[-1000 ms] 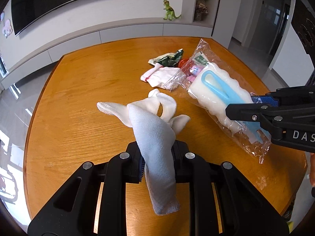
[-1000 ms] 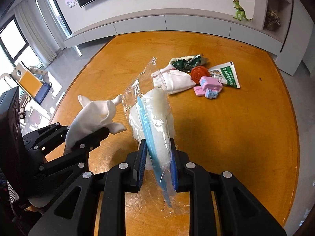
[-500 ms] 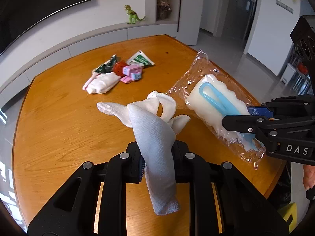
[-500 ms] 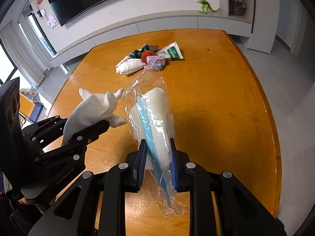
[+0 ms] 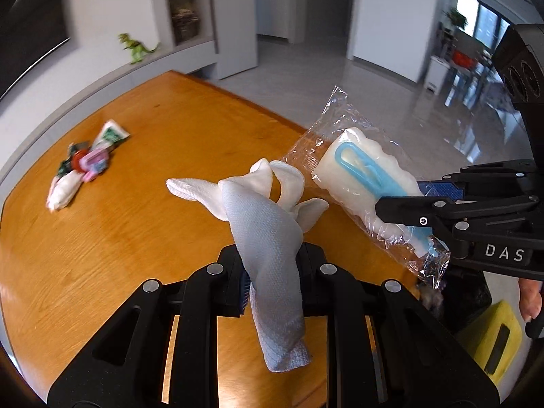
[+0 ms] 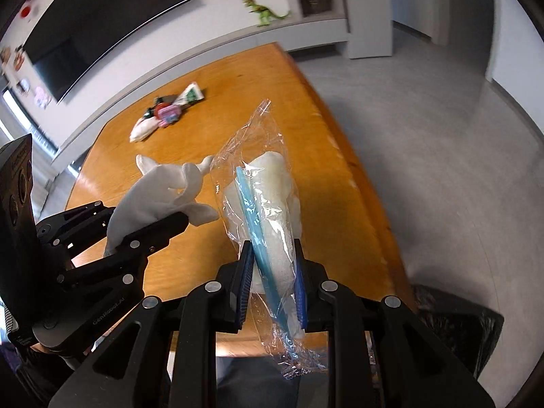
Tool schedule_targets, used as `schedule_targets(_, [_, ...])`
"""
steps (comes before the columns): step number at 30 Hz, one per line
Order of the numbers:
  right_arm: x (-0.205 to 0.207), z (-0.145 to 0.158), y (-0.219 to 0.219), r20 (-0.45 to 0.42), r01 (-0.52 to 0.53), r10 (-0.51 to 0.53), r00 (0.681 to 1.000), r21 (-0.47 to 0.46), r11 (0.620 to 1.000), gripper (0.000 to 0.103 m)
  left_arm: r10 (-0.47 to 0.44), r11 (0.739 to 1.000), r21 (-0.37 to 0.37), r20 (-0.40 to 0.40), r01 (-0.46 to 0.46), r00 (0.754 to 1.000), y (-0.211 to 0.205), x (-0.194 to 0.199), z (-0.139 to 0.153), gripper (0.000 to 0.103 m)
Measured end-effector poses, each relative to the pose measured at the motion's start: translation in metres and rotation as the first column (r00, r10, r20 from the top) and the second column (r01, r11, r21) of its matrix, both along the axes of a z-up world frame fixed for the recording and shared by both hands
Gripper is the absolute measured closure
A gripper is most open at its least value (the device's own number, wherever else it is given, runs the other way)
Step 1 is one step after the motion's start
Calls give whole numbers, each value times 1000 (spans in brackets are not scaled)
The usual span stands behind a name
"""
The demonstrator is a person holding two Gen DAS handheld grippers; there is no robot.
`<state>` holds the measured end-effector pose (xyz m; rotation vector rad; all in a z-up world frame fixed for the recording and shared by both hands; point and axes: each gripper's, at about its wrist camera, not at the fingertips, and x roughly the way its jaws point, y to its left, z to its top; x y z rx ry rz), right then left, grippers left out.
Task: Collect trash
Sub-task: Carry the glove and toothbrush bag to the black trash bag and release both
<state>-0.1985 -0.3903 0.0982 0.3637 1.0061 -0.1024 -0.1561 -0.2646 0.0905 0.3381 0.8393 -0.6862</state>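
My left gripper (image 5: 272,272) is shut on a white cloth glove (image 5: 268,224), held above the wooden table (image 5: 136,238). The glove also shows in the right wrist view (image 6: 156,197). My right gripper (image 6: 272,272) is shut on a clear plastic bag with a white sponge and blue handle (image 6: 268,210), held over the table's near right edge. The bag shows in the left wrist view (image 5: 360,183), to the right of the glove. A small heap of trash (image 5: 81,170) lies far off on the table; it shows in the right wrist view (image 6: 166,115).
A black-lined bin (image 6: 455,323) stands on the floor beyond the table's right edge, with a yellow object (image 5: 493,340) beside it in the left wrist view. A green toy dinosaur (image 6: 263,8) stands on the wall ledge. Grey floor (image 6: 442,170) lies right of the table.
Both grippers have swung right with their loads, away from the trash heap and toward the table's right edge. The floor and the black bin have come into view.
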Motion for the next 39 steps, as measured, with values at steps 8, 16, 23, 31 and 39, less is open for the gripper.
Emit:
schedule_targets(8, [-92,-11,-63,-14,211,-211,977,7,977,80,-214,976,40,-20,214,977,-84,-50,-12,84])
schedule_targets(16, [-185,-27,-110,-49,416,-415,908,11,909,79,-409,910,49,-70,412,910,-163,-106,-31,84])
schedule_targets(23, [-255,-59,-139,-119,569,-563,818,21,822,79,-522,839,86,-146,537,840,-218,-150,-65,84])
schedule_targets(31, [-297,-97,-169,-228,717,-703,674,-29,697,33,-592,775,124,-200,619,781,-250,-187,-101,39])
schedule_targets(39, [-310,-98,-170,-220,726,-719,660,-60,685,33,-601,775,158,-118,612,791,-247,-191,-105,6])
